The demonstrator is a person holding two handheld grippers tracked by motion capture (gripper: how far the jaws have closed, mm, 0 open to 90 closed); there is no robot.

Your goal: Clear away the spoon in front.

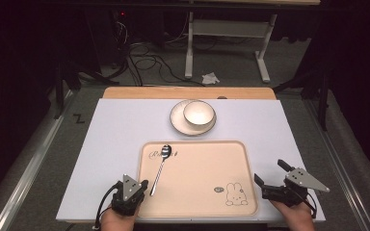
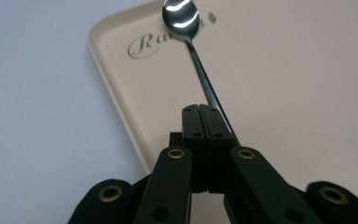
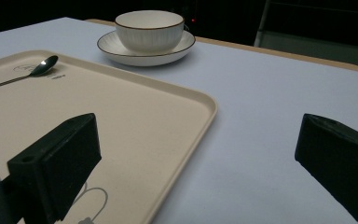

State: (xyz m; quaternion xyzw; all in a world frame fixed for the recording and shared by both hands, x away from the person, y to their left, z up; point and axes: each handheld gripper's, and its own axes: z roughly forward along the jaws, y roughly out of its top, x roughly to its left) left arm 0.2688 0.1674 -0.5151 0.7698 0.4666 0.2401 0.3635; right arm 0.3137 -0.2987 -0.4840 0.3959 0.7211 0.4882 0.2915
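Two grippers: left fingers (image 2: 204, 122) clenched beside spoon (image 2: 200, 60) handle, right fingers (image 3: 349, 163) released.

The spoon (image 2: 181, 19) was polished metal, mirror-bright in the bowl. The tray (image 1: 207, 168) looked like matt beige plastic — smooth, printed with a rabbit. At its twelve o'clock, the bowl (image 1: 199, 114) and saucer (image 1: 179, 124) were glossy white ceramic — the bowl faintly ribbed.

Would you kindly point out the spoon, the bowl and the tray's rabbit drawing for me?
spoon (image 1: 160, 169): high view, middle of its handle.
bowl (image 1: 199, 114): high view, inside of the bowl.
rabbit drawing (image 1: 235, 194): high view, the rabbit's body, near tray corner.
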